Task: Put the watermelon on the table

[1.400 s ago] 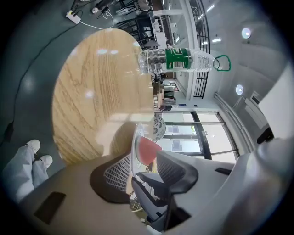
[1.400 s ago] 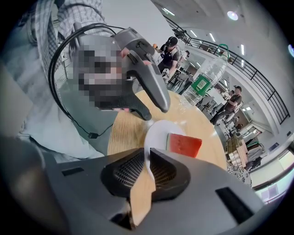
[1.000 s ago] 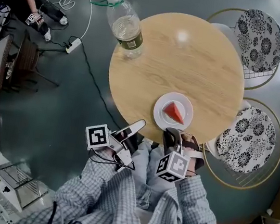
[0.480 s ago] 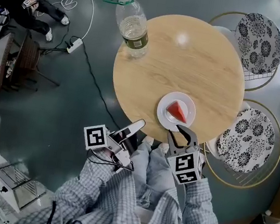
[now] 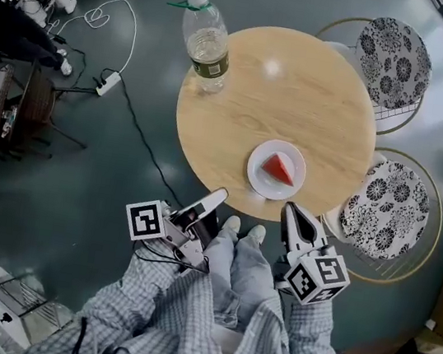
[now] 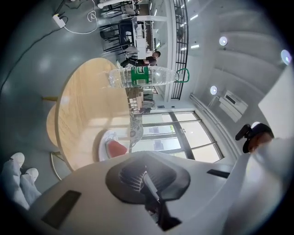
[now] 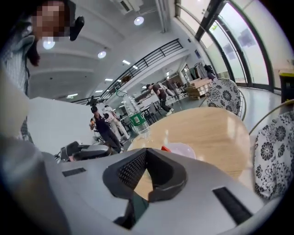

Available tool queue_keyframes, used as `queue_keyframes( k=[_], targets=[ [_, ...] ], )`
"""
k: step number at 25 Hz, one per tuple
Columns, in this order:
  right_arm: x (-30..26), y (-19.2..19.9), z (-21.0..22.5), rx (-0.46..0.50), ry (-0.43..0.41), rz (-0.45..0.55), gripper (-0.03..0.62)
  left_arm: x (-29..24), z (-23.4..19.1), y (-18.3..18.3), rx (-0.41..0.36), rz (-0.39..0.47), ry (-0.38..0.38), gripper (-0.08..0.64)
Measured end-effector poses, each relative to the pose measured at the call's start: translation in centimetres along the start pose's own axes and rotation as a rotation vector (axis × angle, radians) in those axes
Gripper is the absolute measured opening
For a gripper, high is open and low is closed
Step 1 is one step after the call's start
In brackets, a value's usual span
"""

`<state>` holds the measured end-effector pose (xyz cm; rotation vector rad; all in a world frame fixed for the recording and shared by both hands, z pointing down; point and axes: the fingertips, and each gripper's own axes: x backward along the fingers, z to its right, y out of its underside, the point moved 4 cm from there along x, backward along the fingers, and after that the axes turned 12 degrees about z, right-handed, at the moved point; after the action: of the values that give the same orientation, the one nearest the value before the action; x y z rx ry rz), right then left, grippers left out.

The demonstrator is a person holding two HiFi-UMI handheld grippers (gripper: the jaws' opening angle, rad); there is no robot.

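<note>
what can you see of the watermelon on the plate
The watermelon is a small red wedge, triangular from above; no rind can be made out. It lies flat in the middle of a round white plate near the person's edge of the round wooden table. Only the plate touches it.

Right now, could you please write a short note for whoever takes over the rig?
Left gripper: jaws have just closed with nothing between them; it is off the table, at its near edge.
Right gripper: shut and empty, at the near edge close to the plate.
Watermelon: on the plate on the table; neither gripper touches it.
Done: the watermelon looks placed.
Left: probably nothing.
</note>
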<state>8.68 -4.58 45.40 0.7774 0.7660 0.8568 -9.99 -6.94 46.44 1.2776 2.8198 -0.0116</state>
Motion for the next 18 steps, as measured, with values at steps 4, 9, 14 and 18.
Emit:
queue_keyframes(
  k=[4,9,14,18],
  targets=[
    [1.9,-0.7,-0.9,-0.07,0.042,0.072,0.008,0.0,1.0,-0.2,-0.024,-0.033,0.034,0.008],
    [3.9,-0.9,-1.6,-0.079,0.06,0.117,0.008,0.7,2.3,0.5,-0.036,-0.042,0.066,0.008],
    [5.0,-1.2,-2.7,-0.069,0.016,0.137,0.008,2.8,3.6,1.6,-0.052,-0.021,0.075,0.008],
    [6.2,-1.7,-3.2,-0.051,-0.018,0.148,0.008,3.9,5.0,3.0,-0.089,0.015,0.092,0.006]
  ],
)
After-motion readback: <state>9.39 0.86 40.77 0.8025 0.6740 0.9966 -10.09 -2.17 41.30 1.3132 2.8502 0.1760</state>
